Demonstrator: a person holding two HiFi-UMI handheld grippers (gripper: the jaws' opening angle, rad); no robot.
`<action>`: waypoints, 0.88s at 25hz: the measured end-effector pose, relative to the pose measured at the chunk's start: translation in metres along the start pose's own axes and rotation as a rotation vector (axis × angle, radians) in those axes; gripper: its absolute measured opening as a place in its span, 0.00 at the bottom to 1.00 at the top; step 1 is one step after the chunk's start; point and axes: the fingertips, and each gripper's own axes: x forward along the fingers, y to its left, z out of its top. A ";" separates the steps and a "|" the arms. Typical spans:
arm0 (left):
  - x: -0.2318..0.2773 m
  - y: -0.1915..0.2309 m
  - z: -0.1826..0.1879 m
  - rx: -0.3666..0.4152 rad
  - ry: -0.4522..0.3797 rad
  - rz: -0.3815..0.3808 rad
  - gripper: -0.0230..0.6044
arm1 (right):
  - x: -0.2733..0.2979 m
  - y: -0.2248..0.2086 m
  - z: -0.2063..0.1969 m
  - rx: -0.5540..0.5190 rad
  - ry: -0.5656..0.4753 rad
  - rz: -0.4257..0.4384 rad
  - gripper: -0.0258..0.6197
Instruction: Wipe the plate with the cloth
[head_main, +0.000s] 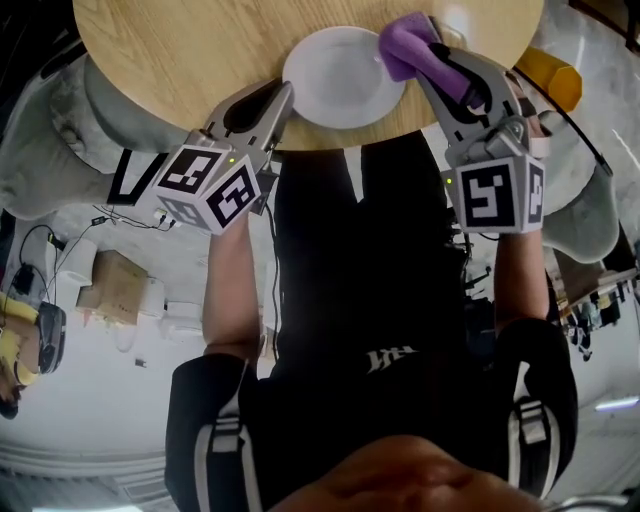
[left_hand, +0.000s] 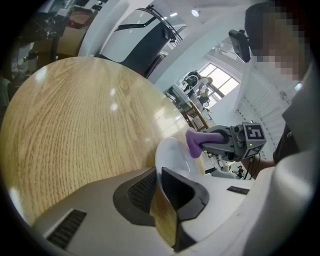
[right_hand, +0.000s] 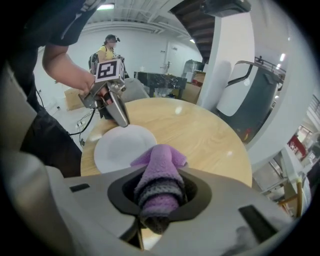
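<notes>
Within right gripper view alone, grey stripes on cloth (right_hand: 159, 186).

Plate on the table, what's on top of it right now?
The plate shows a bare white face. The purple cloth, held by the right gripper, covers part of its right rim, hiding that patch. The left gripper clamps the opposite rim.

White round plate (head_main: 340, 75) on the wooden desk (head_main: 180, 50) near its edge, left rim between the left hand-held gripper's (head_main: 287, 94) jaws, purple grey-striped cloth (head_main: 405, 45), bunched, clamped in the right hand-held gripper (head_main: 425, 60), over the plate's right rim
</notes>
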 end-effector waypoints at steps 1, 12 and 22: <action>0.000 0.000 0.000 -0.003 -0.001 0.001 0.11 | -0.004 -0.001 0.006 0.009 -0.013 -0.006 0.19; -0.002 0.003 -0.001 -0.020 -0.022 0.017 0.11 | 0.045 0.059 0.088 -0.005 -0.172 0.142 0.19; -0.002 0.000 0.001 -0.015 -0.029 0.019 0.11 | 0.059 0.064 0.067 -0.031 -0.108 0.157 0.19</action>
